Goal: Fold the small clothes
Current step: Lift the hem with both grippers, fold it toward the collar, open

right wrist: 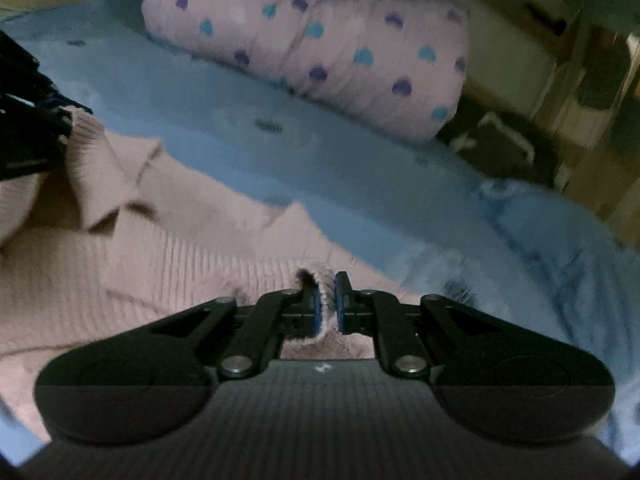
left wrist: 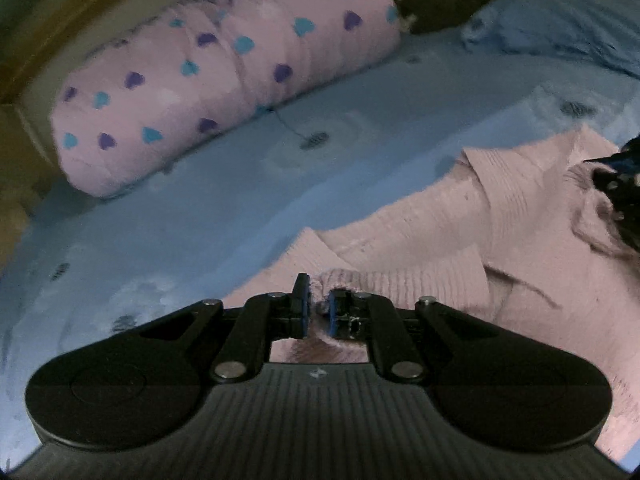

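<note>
In the left wrist view, a rolled pink blanket (left wrist: 224, 80) with blue and purple hearts lies at the far left across the top of the bed, resting on the light blue bedsheet (left wrist: 192, 216). Behind its right end sits a dark bag with a pale cord (left wrist: 436, 4), and further right a blue pillow (left wrist: 560, 24) lies on the sheet. Below, the pink ribbed sweater (left wrist: 500, 240) spreads over the sheet from the centre to the right edge, its collar open towards the blanket. The left gripper (left wrist: 318, 308) has its blue-padded fingers drawn close together, pinching a bunched edge of the sweater between them. At the right edge a dark shape shows over the sweater's upper part; it is too blurred to say more than that it looks like the other tool.

In the right wrist view, a dark tool (right wrist: 24, 128) enters at the left edge and touches the sweater (right wrist: 120, 248), which fills the left and lower middle of the picture. The right gripper (right wrist: 328, 304) is likewise nearly closed, its pads clamped on a folded bit of the knit. The sheet (right wrist: 360, 184) runs diagonally behind it, the heart-patterned blanket (right wrist: 320, 40) lies beyond, and the dark bag (right wrist: 492, 148) sits past the blanket's right end. Wooden furniture (right wrist: 592, 92) stands at the far right, blurred.
</note>
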{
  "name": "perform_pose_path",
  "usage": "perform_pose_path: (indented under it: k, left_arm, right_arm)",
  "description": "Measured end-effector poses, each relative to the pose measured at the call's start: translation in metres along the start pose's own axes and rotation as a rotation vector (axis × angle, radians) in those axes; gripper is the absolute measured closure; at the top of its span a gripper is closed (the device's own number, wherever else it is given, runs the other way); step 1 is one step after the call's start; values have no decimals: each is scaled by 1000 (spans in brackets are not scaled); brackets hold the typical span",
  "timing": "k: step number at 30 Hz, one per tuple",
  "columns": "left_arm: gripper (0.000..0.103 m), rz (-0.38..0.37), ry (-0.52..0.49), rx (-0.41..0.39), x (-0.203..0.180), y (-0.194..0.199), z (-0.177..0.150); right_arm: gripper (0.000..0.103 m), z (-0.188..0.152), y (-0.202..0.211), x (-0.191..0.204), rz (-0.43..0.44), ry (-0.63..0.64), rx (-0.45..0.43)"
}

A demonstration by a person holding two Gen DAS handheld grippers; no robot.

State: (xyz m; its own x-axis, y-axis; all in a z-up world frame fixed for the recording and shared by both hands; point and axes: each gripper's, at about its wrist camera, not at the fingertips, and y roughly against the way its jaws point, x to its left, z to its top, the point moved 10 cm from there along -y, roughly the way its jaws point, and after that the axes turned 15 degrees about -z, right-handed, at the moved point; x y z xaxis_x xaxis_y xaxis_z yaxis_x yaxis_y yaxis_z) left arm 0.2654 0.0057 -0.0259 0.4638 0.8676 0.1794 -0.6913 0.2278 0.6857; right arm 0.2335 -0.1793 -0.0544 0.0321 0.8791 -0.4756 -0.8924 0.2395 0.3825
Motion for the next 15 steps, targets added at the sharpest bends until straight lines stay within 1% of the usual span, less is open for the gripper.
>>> perform_pose_path:
  k: [2, 5, 6, 7, 8, 9, 10, 11, 12, 13, 15]
  left_arm:
    - [91, -26, -6, 17, -2, -2, -3]
    - [88, -69, 11, 20, -2, 8, -2]
    - [80, -86, 26, 16, -2, 15, -1]
    - [67, -102, 43, 9, -2, 23, 0]
    - [59, -119, 53, 1, -2, 30, 2]
    - [47, -124, 54, -9, -2, 38, 4]
    - [41, -121, 48, -16, -4, 46, 5]
    - [41, -119, 35, -19, -7, 54, 6]
    - [40, -118, 14, -20, -10, 61, 7]
    - [40, -118, 1, -21, -13, 67, 8]
    - [40, -140, -4, -25, -20, 80, 7]
  right_arm:
    - [90, -9, -12, 5, 25, -17, 31]
    - [90, -13, -15, 7, 42, -33, 25]
    - [90, -13, -14, 6, 45, -35, 25]
    - [90, -13, -13, 6, 50, -36, 28]
    - [89, -11, -13, 4, 58, -40, 33]
    - [87, -10, -12, 2, 68, -47, 40]
    - [79, -9, -10, -2, 78, -58, 47]
    - [75, -8, -8, -5, 88, -74, 53]
    - [67, -7, -4, -9, 98, -92, 58]
    - [61, -6, 0, -13, 113, -111, 59]
    - [58, -6, 9, -22, 130, -144, 57]
